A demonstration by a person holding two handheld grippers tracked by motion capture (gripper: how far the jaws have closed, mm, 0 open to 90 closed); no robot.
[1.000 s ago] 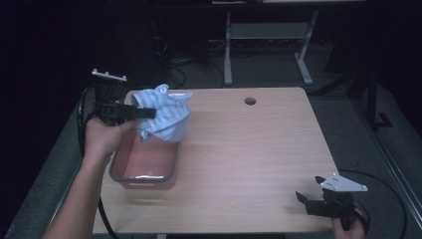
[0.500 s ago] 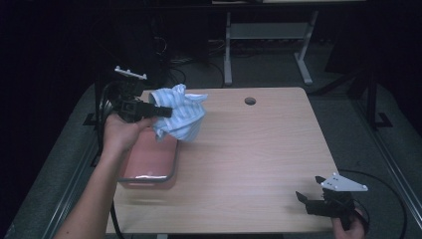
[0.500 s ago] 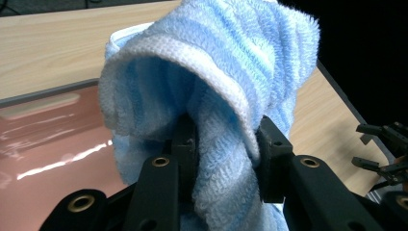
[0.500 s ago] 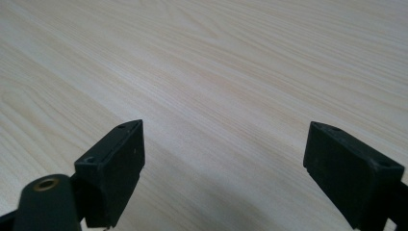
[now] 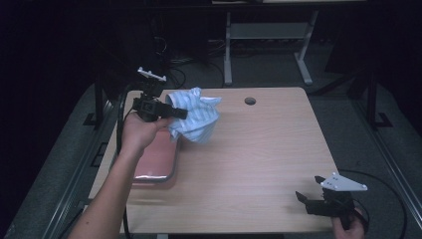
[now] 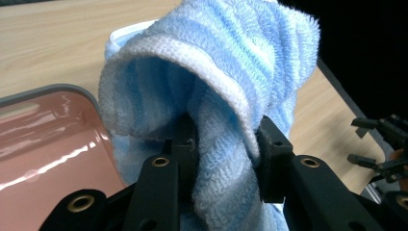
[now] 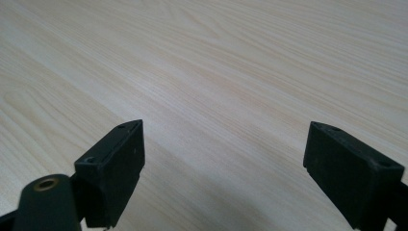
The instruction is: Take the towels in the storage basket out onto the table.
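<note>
Left hand-held gripper [image 5: 181, 113] is up off the bench, jaws clamped tight on a blue-and-white striped towel [image 5: 195, 116]. In the left gripper view the terry cloth [image 6: 211, 96] bulges up and over both black jaws, a thick fold pinched between them. The towel hangs bunched in the air, its lower folds drooping toward the wood just past the tray's far right corner; whether the lowest fold touches the bench I cannot tell. The left hand [image 5: 137, 130] and forearm reach in from 7 o'clock.

Below that hand sits a shallow pink tray [image 5: 159, 162] with a grey rim, lying flat near the bench's left edge, at about 9 o'clock on the top. In the left gripper view its glossy floor [image 6: 43, 144] catches streaks of light.

Out to the right, the light wooden bench [image 5: 263, 149] is wide open: bare wood from the towel all the way to the right edge, with a small round cable hole [image 5: 250, 101] near the far edge at 12 o'clock.

Down at 5 o'clock, the right hand-held gripper [image 5: 311, 204] waits at the near right corner, jaws spread wide and gripping nothing, its grey three-cornered plate [image 5: 343, 182] on top. In the right gripper view the right hand-held gripper [image 7: 223, 168] looks out over plain wood grain [image 7: 216, 72], the two black jaws well apart. The right hand [image 5: 348, 229] just shows at the bottom edge, with a cable trailing over the dark floor [image 5: 378, 134] beside the bench.
</note>
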